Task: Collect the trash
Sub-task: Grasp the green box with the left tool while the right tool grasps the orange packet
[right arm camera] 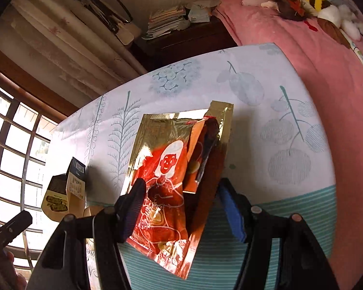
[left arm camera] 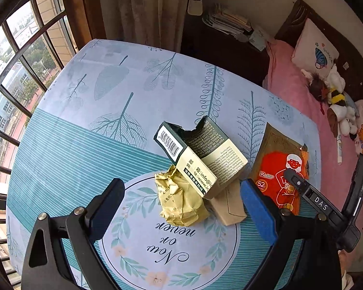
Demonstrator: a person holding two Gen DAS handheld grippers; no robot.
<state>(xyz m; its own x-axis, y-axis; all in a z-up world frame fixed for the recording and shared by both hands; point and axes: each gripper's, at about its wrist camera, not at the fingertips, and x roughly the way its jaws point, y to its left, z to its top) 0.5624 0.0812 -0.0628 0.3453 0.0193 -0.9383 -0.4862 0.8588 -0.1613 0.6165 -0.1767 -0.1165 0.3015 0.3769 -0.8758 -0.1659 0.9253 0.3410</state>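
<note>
A torn green and cream carton (left arm camera: pixel 200 154) leans on a crumpled yellow paper wrapper (left arm camera: pixel 179 198) and a small brown box (left arm camera: pixel 227 205) on the patterned tablecloth (left arm camera: pixel 109 120). My left gripper (left arm camera: pixel 181 207) is open, its jaws on either side of this pile. A red and gold foil pouch (left arm camera: pixel 280 169) lies to the right. In the right wrist view the pouch (right arm camera: pixel 169 176) sits between the open jaws of my right gripper (right arm camera: pixel 181 210), its torn flap standing up. The carton (right arm camera: pixel 65 191) is at the left there.
A bed with a pink blanket (left arm camera: pixel 297 96), a pillow and plush toys (left arm camera: pixel 336 96) is right of the table. A dark nightstand (left arm camera: pixel 220 43) with papers stands behind. Barred windows (left arm camera: pixel 17 72) and a curtain are at the left.
</note>
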